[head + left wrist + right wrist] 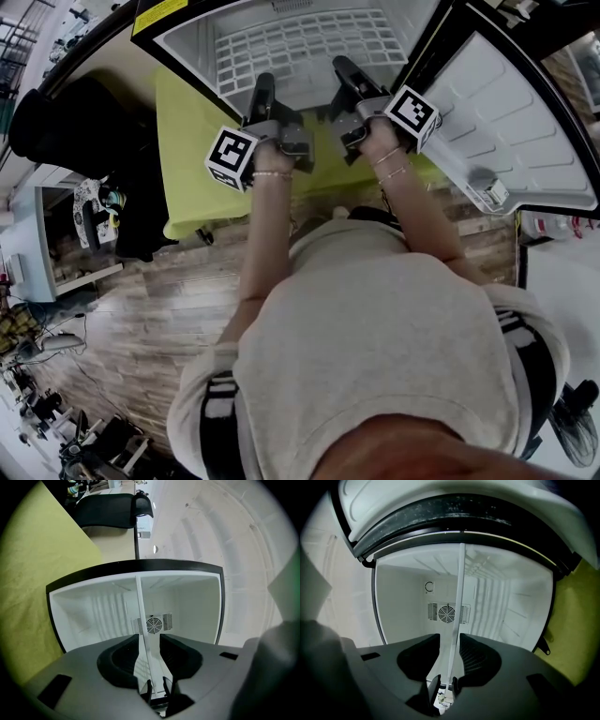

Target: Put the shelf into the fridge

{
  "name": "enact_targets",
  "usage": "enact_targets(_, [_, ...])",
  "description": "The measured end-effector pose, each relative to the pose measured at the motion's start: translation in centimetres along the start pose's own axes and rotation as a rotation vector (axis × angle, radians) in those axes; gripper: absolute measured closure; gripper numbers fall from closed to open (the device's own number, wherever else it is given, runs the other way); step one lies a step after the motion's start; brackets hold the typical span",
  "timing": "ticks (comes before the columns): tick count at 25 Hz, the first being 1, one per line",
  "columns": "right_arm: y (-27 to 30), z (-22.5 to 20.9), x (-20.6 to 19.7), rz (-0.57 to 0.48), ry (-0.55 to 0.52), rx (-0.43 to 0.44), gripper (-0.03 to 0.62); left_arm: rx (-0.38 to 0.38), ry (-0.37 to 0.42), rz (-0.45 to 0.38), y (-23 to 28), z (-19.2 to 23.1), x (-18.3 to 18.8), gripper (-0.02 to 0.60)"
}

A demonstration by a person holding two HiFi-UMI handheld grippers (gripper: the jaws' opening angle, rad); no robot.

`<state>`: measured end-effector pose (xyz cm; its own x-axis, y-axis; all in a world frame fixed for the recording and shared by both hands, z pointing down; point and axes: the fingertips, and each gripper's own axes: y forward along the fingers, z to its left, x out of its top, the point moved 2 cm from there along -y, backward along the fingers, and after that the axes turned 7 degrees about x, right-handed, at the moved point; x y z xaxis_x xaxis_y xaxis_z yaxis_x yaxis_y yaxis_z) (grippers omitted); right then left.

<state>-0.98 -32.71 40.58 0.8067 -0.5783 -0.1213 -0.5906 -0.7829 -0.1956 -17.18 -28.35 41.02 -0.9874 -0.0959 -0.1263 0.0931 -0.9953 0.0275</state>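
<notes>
Head view: both grippers are held level at the mouth of the open fridge [187,42], left gripper [264,86] and right gripper [345,66] side by side at the front edge of the shelf [300,42]; the shelf, a white grid, lies inside the cabinet; the fridge stands on a yellow-green surface [187,150], its door [525,122] swung wide to the right.

Left gripper view: fingers [119,660] stand apart; the shelf's edge passes between them as a thin white strip, with a gap on either side at the tips; no clamp. Right gripper view: fingers [480,656] likewise apart, the edge between them and not pressed; the fan grille [446,613] on the back wall shows beyond.

Judgement: the shelf appears placed and let go; the step in hand is the withdrawal.

Recommendations:
- Draw both grippers straight back along the plane of the shelf, fingers wide and level, so that neither pad hooks the front edge and drags it out.
- Move both together; a one-sided tug could skew the shelf on its side supports.
- Seating on those supports cannot be confirmed from these views; check it before leaving.
- Keep the right gripper off the door on the way out.
</notes>
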Motion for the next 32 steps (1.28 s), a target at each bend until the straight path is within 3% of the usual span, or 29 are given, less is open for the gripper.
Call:
enact_targets(9, [-0.37,-0.28,-0.14,-0.001,0.001,-0.018,0.535,0.026,-0.008,0.016,-0.34,0.27,-0.03,0.491])
enact_targets(12, [-0.30,-0.49,-0.12,0.000,0.012,-0.028,0.548,0.032,-0.010,0.005,-0.37,0.41,0.35,0.541])
enact_targets(32, [0.20,-0.66,0.16,-0.017,-0.015,-0.058,0.563,0.042,-0.008,0.008,0.17,0.36,0.54,0.543])
